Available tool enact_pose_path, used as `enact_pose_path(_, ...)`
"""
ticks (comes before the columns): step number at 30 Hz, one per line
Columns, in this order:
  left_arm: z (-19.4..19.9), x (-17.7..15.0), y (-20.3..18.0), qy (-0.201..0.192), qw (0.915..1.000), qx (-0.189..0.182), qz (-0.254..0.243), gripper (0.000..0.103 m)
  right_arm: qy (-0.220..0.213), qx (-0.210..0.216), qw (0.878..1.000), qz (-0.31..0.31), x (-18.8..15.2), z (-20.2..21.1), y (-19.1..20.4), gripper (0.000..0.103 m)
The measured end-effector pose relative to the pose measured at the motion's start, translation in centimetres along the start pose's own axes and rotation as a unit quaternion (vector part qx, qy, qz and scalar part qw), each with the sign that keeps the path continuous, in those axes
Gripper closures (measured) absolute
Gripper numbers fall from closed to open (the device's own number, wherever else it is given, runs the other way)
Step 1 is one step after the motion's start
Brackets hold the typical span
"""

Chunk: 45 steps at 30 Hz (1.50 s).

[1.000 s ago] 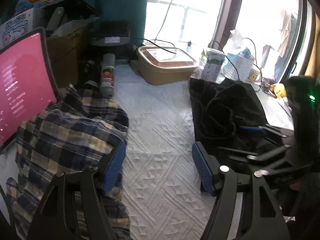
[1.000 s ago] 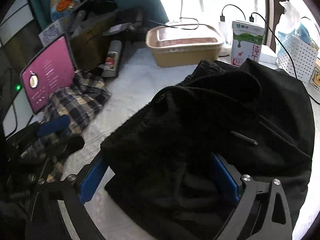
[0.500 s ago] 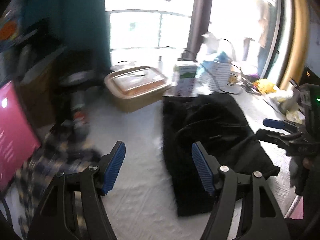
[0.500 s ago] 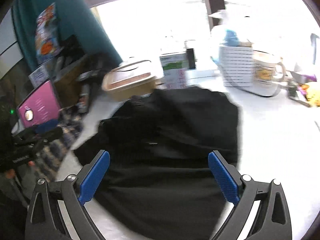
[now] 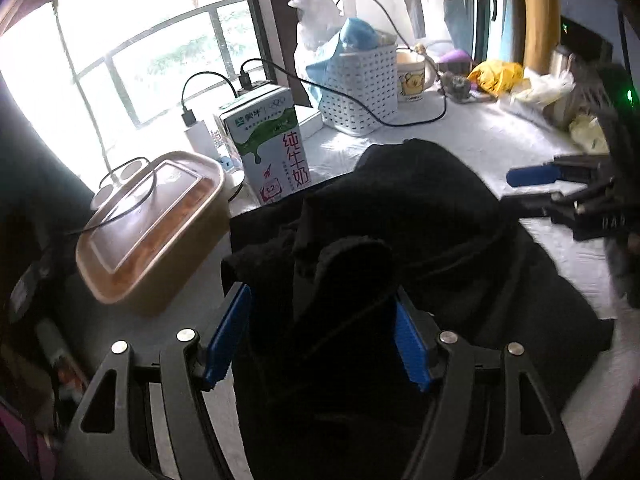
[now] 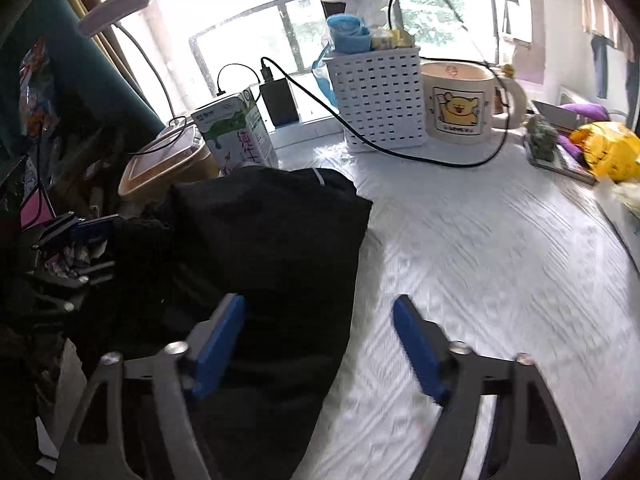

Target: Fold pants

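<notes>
The black pants lie bunched on the white textured table cover, also seen in the right wrist view. My left gripper is open, its blue pads on either side of a raised fold of the pants, not closed on it. My right gripper is open over the pants' right edge, left pad above the cloth, right pad above the bare cover. The right gripper also shows at the right in the left wrist view, and the left gripper at the left in the right wrist view.
At the back stand a lidded tan food box, a milk carton, a white perforated basket and a bear mug. Black charging cables trail across the cover. A yellow bag lies at far right.
Both grippers have swung rightwards. The left moved off the plaid shirt onto the black pants. The right shifted from over the pants' middle to their right edge.
</notes>
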<state>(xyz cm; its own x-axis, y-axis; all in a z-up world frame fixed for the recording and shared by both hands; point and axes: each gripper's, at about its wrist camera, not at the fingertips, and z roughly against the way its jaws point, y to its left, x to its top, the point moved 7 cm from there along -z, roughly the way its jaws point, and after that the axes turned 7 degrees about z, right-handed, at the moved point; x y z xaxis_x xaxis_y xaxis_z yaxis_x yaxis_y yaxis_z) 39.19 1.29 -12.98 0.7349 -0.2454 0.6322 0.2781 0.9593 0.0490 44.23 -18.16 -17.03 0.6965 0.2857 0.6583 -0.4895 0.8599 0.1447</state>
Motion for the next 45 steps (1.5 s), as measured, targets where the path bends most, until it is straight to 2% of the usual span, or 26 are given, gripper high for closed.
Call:
enact_pose_path(4, -2.0, 0.6, 2.8, 0.011, 0.9986, 0.01, 0.052, 0.035, 0.007, 0.015, 1.0, 0.019, 1.8, -2.3, 0.3, 0.047)
enact_pose_path(8, -3.2, -0.2, 6.9, 0.02, 0.9912, 0.028, 0.128, 0.035, 0.02, 0.014, 0.999, 0.033, 3.0, -4.8, 0.3, 0.047)
enact_pose_path(11, -3.5, -1.0, 9.0, 0.024, 0.9859, 0.037, 0.161, 0.035, 0.023, 0.001, 0.999, 0.033, 3.6, -6.2, -0.4, 0.047)
enact_pose_path(12, -3.2, -1.2, 9.9, 0.023, 0.9837, 0.054, 0.17, 0.035, 0.022, -0.002, 0.999, 0.033, 3.9, -6.4, -0.5, 0.047)
enact_pose_path(14, -2.9, -1.7, 10.9, 0.025, 0.981, 0.069, 0.18, 0.035, 0.021, -0.01, 0.999, 0.033, 4.4, -6.8, -0.8, 0.047)
enact_pose_path(16, -2.6, -2.4, 11.4, 0.029, 0.9789, 0.068, 0.19, 0.033, 0.018, -0.018, 0.999, 0.031, 4.7, -7.2, -1.2, 0.047)
enact_pose_path(19, -1.6, -3.3, 11.4, 0.031, 0.9786, 0.068, 0.192, 0.033, 0.013, -0.021, 1.0, 0.01, 5.1, -7.4, -1.9, 0.047)
enact_pose_path(22, 0.5, -3.7, 11.3, 0.019, 0.9789, 0.078, 0.188, 0.033, 0.005, -0.042, 0.999, -0.002, 5.2, -6.3, -2.5, 0.047)
enact_pose_path(25, 2.8, -4.6, 11.2, 0.008, 0.9763, 0.059, 0.208, 0.033, -0.009, -0.053, 0.998, -0.017, 5.2, -4.3, -3.0, 0.047)
enact_pose_path(29, 4.2, -6.1, 10.1, 0.011, 0.9744, 0.018, 0.224, 0.033, -0.016, -0.048, 0.998, -0.028, 4.3, -1.6, -3.1, 0.046)
enact_pose_path(31, 4.1, -6.7, 9.0, 0.019, 0.9749, 0.003, 0.222, 0.033, -0.013, -0.035, 0.999, -0.028, 3.3, -0.5, -2.3, 0.042)
enact_pose_path(33, 3.7, -7.7, 8.0, 0.031, 0.9742, -0.003, 0.224, 0.033, -0.009, -0.021, 0.999, -0.028, 2.3, 0.2, -1.3, 0.032)
enact_pose_path(35, 3.4, -8.5, 7.4, 0.04, 0.9715, -0.011, 0.233, 0.033, 0.001, -0.003, 1.0, -0.024, 0.8, 0.8, 0.2, 0.027)
enact_pose_path(41, 3.3, -10.7, 6.2, 0.053, 0.9694, -0.012, 0.239, 0.033, 0.052, 0.034, 0.998, 0.023, -4.2, 0.9, 5.7, 0.026)
enact_pose_path(43, 3.4, -11.2, 6.3, 0.057, 0.9677, -0.013, 0.245, 0.033, 0.074, 0.027, 0.996, 0.047, -6.0, 0.6, 7.0, 0.027)
enact_pose_path(45, 3.5, -11.6, 6.2, 0.057, 0.9668, -0.014, 0.249, 0.033, 0.071, 0.006, 0.995, 0.07, -6.7, 1.0, 7.5, 0.027)
